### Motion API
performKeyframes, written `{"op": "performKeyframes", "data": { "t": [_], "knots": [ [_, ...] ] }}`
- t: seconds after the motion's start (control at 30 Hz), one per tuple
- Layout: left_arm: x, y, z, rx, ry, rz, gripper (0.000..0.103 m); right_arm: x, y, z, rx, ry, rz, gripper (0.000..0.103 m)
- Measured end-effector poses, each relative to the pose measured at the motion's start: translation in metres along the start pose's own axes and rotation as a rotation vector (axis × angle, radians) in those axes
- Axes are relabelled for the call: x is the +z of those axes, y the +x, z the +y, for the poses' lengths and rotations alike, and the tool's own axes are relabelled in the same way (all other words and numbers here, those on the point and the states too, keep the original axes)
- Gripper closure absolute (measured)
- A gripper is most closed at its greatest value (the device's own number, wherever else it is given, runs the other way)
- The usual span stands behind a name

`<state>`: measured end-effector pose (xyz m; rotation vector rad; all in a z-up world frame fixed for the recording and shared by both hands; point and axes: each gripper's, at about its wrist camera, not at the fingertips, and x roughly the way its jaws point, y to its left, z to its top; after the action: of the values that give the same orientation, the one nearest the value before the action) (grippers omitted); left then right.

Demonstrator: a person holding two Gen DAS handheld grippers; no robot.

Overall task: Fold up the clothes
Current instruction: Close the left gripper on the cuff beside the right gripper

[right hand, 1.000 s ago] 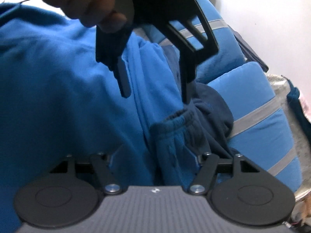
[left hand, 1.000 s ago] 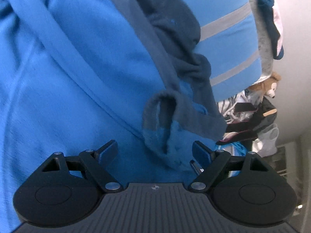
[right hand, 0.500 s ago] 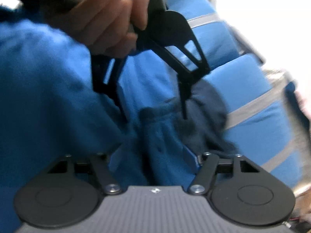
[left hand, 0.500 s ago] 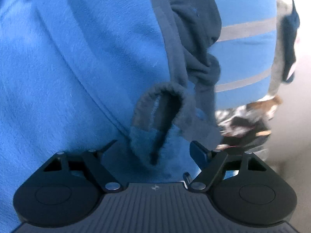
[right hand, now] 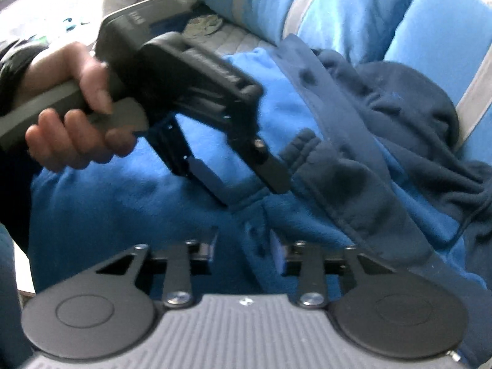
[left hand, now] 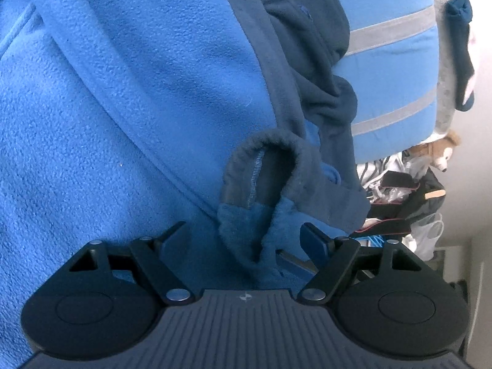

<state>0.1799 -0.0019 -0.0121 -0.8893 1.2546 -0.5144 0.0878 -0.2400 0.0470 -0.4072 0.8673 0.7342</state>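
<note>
A blue fleece jacket (left hand: 138, 107) with dark navy trim and hood (left hand: 310, 40) lies spread out; it also fills the right wrist view (right hand: 123, 203). Its navy sleeve cuff (left hand: 264, 166) sits between the fingers of my left gripper (left hand: 243, 233), which is open around the sleeve end. In the right wrist view the left gripper (right hand: 252, 184) is held in a hand, its fingers spread over the cuff (right hand: 304, 150). My right gripper (right hand: 244, 246) is open, with a fold of blue fleece between its fingers.
Blue cushions with grey stripes (left hand: 393, 70) lie behind the jacket, also in the right wrist view (right hand: 332, 6). A pile of clothes, bags and a plush toy (left hand: 442, 150) sits at the right. A pale quilted bed cover (right hand: 233, 46) lies beyond.
The left gripper has dropped lower and tilted toward the cuff. The right gripper has narrowed its opening around the fleece fold and pulled back, showing more of the jacket.
</note>
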Motion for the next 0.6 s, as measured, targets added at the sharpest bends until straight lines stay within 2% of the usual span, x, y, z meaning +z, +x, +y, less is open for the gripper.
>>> {"op": "performKeyframes", "data": {
  "t": [0.13,0.27,0.43,0.5,0.53,0.6],
  "knots": [
    [0.0,0.002,-0.001,-0.012,-0.012,0.003,0.024,-0.002,0.003,-0.002,-0.028,0.016,-0.011,0.095],
    [-0.003,0.002,0.001,-0.051,-0.036,0.02,0.024,-0.011,-0.001,0.026,-0.161,-0.034,-0.052,0.097],
    [-0.006,0.008,0.003,-0.117,-0.098,0.053,0.024,-0.035,0.011,0.089,-0.404,-0.277,-0.065,0.097],
    [-0.007,0.012,0.004,-0.135,-0.129,0.064,0.025,-0.044,0.017,0.105,-0.467,-0.35,-0.063,0.097],
    [-0.008,0.012,0.004,-0.134,-0.137,0.062,0.026,-0.048,0.02,0.113,-0.494,-0.383,-0.062,0.097],
    [-0.009,0.012,0.001,-0.112,-0.129,0.051,0.037,-0.055,0.025,0.125,-0.54,-0.438,-0.06,0.097]
  ]
}}
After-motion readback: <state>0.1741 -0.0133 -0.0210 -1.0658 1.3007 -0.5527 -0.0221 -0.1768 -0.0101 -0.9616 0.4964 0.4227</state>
